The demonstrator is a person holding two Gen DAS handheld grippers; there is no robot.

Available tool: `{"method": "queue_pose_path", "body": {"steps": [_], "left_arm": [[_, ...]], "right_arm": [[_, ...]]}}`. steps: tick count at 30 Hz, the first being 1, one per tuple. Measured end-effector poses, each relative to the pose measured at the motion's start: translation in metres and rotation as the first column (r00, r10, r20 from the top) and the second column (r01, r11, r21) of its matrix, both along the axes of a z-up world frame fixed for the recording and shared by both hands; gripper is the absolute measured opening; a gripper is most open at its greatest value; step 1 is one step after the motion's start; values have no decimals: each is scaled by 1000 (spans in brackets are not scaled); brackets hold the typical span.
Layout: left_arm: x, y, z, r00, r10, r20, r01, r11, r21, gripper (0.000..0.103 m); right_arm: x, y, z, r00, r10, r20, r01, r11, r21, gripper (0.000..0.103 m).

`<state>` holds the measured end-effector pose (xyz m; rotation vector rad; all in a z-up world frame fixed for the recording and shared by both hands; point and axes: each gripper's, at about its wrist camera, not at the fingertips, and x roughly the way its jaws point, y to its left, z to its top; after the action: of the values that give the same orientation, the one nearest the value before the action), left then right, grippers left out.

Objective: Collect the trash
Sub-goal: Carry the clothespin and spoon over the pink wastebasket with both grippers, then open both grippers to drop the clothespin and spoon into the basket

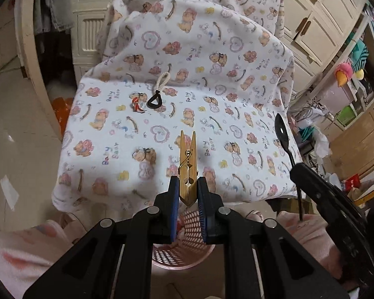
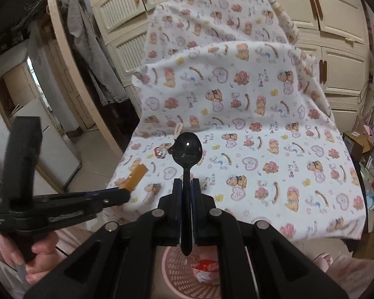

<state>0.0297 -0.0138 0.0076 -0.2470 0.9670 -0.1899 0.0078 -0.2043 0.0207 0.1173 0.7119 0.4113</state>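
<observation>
My left gripper (image 1: 188,189) is shut on a wooden clothespin (image 1: 187,164) and holds it above a pink perforated basket (image 1: 184,256). My right gripper (image 2: 187,189) is shut on the handle of a black plastic spoon (image 2: 187,149), also over the pink basket (image 2: 182,274), which holds a red-and-white wrapper (image 2: 207,267). On the bear-print cloth (image 1: 236,124) lie a small red wrapper (image 1: 136,105) and a black triangular ring on a cream cord (image 1: 155,99). The spoon (image 1: 281,132) and right gripper (image 1: 299,172) show at the right of the left wrist view. The clothespin (image 2: 136,177) shows at the left of the right wrist view.
The cloth (image 2: 261,149) covers a seat and its raised back. Cream louvred cabinets (image 2: 336,49) stand behind. Cluttered shelves and boxes (image 1: 356,114) are at the right. Tiled floor (image 1: 17,134) lies at the left. The person's pink-clad legs (image 1: 25,246) flank the basket.
</observation>
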Motion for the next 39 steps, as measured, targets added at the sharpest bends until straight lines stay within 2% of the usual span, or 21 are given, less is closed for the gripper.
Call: {"method": "queue_pose_path", "body": {"steps": [3,6,11,15,17,19,22,26,30,34,39], "left_arm": [[-11,-3,-3,999,20,36,-21,999,32,13],[-17,-3,-13,998,21,52,-23,999,43,13],[-17,-2,-46,995,77,-63,-68,988,137,13],[-18,-8,-63,993,9,-120,4,995,102,13],[-17,-11,-69,989,-13,-151,27,995,91,13],[-15,-12,-81,977,-24,-210,40,997,69,13],[-11,-12,-102,954,-42,-298,55,998,34,13],[-6,-19,-130,906,-95,-412,93,995,-25,13],[0,-23,-153,884,-54,-465,83,996,42,13],[4,-29,-179,863,-42,-504,82,995,57,13],[8,-33,-211,832,-27,-554,93,991,91,13]], "right_arm": [[-14,-8,-8,999,16,-39,-12,995,103,6],[-22,-13,-25,995,-12,-95,22,995,99,6],[-26,-10,-55,985,14,-173,-3,998,67,6],[-20,-3,-84,963,45,-264,-35,999,42,6],[-19,0,-94,962,13,-274,-14,1000,-3,6],[-16,-1,-102,960,-16,-281,10,1000,-24,6],[-5,-4,-123,933,-30,-359,29,1000,-7,6],[4,-3,-141,916,-40,-399,28,999,-37,6],[15,-4,-168,887,-76,-455,50,996,-69,6],[27,-7,-197,845,-104,-524,56,993,-108,6],[34,-18,-212,815,-162,-556,103,985,-136,6]]}}
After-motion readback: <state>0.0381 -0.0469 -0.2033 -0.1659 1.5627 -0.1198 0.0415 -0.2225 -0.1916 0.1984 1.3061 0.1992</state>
